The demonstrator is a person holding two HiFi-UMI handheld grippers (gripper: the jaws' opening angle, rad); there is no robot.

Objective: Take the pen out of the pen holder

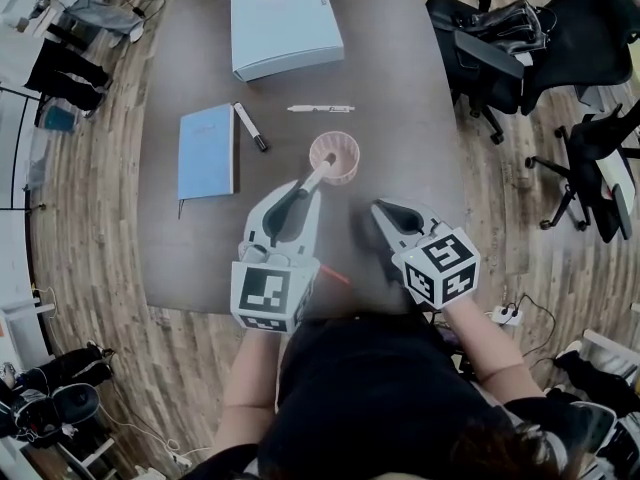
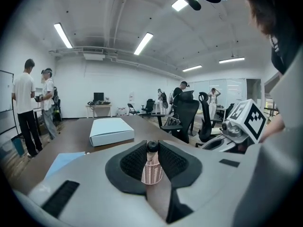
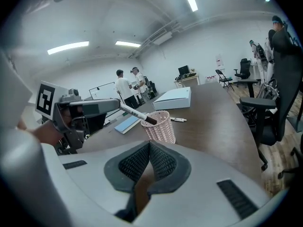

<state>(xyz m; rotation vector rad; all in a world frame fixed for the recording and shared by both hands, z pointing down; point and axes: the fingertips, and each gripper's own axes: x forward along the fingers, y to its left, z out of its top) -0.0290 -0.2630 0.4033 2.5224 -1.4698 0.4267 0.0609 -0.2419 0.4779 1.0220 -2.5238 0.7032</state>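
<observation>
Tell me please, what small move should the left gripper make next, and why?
Probably lift the pen a little higher. The left gripper is shut on it, but its dark end is at the rim of the pen holder, seemingly not clear yet.

Open office: swivel chairs (image 1: 490, 38), long table (image 1: 400, 168), strip lights (image 2: 143, 43).
</observation>
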